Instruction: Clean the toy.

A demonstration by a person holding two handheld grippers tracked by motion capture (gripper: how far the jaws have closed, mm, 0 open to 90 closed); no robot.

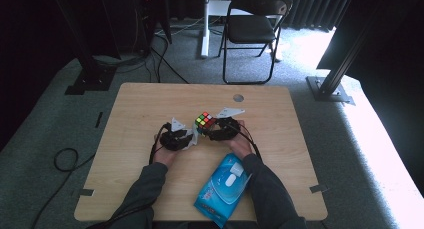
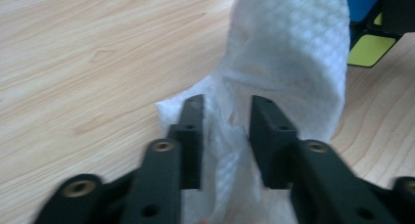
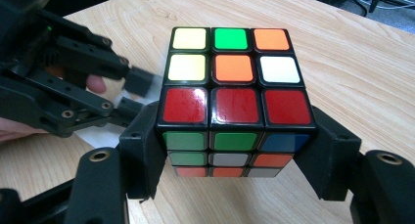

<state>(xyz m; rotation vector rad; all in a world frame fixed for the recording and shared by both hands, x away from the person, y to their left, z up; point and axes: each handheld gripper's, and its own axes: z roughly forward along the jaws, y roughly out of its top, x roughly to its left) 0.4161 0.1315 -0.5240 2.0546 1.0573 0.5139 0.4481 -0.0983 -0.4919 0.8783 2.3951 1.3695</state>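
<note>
Right gripper jaws clamp the puzzle cube by opposite sides: rigid, slick plastic. Left gripper jaws pinch a limp, featherlight wipe.

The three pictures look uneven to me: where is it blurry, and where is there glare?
Left gripper view: the white wipe and the cube corner are soft, out of focus. Right gripper view: the cube is sharp, with glare on its red stickers; the left gripper is smeared. High view: daylight washes out the floor at right, and the room behind is dark.
</note>
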